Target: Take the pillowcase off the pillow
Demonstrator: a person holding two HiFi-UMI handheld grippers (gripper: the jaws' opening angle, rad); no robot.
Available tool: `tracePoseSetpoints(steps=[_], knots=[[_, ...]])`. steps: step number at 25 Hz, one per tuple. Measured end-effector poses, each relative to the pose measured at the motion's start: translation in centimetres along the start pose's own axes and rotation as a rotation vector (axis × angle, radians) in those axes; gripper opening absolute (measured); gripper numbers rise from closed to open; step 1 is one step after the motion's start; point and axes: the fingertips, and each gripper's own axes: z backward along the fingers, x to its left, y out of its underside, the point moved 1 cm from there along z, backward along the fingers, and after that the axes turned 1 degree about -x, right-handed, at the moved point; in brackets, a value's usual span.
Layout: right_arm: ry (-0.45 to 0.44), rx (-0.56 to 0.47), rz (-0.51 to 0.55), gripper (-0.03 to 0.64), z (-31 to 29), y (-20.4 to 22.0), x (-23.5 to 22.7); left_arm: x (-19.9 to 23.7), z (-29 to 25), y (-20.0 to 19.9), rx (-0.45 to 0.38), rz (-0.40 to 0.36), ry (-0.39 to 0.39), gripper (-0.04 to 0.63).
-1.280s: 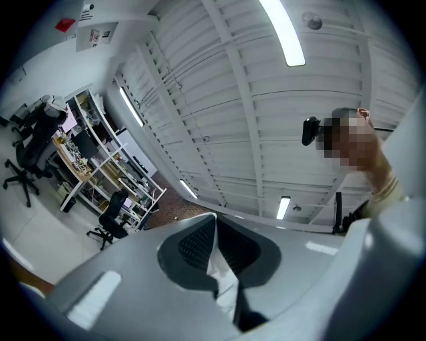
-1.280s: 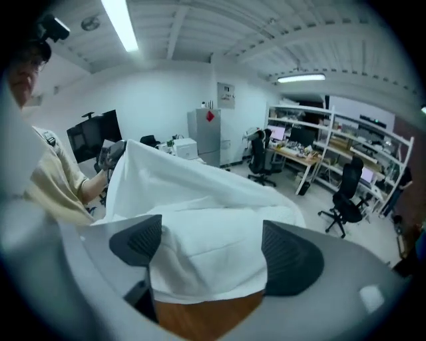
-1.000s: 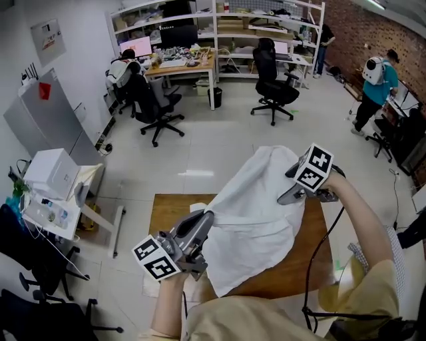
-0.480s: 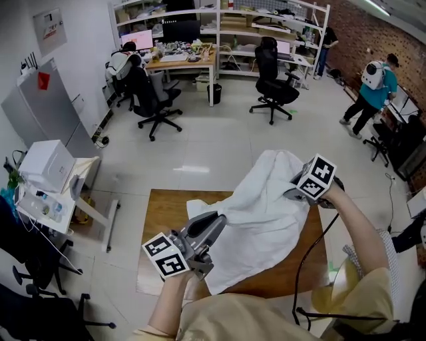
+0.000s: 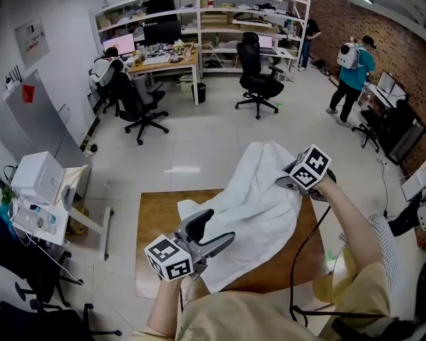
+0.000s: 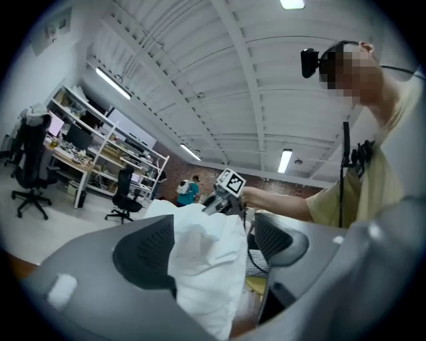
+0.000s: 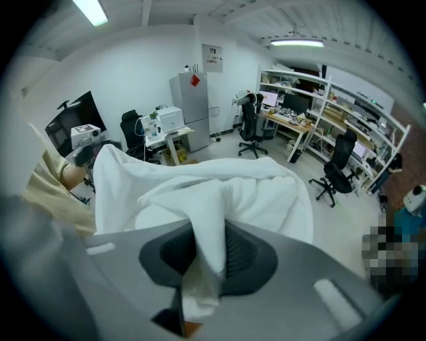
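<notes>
Left gripper (image 5: pixel 218 226): by the tabletop's (image 5: pixel 156 223) near edge; jaws just swung apart, white cloth loose between them.
Pillowcase (image 5: pixel 256 200): lies from the near edge to the far right corner.
Right gripper (image 5: pixel 287 181): far right corner; jaws just closed, pinching a cloth fold.
Meaning: the hold looks swapped to the far end; a pull probably comes next.

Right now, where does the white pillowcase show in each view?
Head view: pillowcase at centre, draped over the wooden table.
Left gripper view: pillowcase lower centre, between jaws that have just been opening.
Right gripper view: pillowcase at centre, pinched in jaws that have just closed.
Shared landmark: the shelving along the wall.
</notes>
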Motion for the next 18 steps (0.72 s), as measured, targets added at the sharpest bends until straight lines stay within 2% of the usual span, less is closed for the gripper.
tracePoseSetpoints(steps=[1,3,6,8,10,14,18], knots=[[0.019,0.000,-0.013,0.081,-0.2,-0.1,-0.9,-0.5,-0.7,-0.1,0.007,0.014,0.034,0.366],[0.048,-0.010,-0.052,0.081,-0.6,-0.1,-2.6,-1.2,-2.5,0.4,0.026,0.035,0.072,0.362],[0.057,-0.017,-0.125,0.081,-1.5,0.2,-3.9,-2.4,-5.2,2.0,0.090,0.024,0.080,0.364],[0.061,-0.013,-0.149,0.081,-1.8,0.2,-4.2,-3.0,-7.4,2.8,0.117,0.040,0.055,0.357],[0.065,-0.005,-0.148,0.081,-2.1,0.2,-4.3,-3.4,-9.7,3.4,0.133,0.049,0.028,0.293],[0.063,0.005,-0.139,0.081,-2.3,-0.4,-3.5,-4.6,-14.0,5.2,0.236,0.008,0.008,0.293],[0.062,0.002,-0.135,0.081,-2.0,-1.3,-2.3,-3.5,-17.3,8.1,0.354,0.032,-0.117,0.290]])
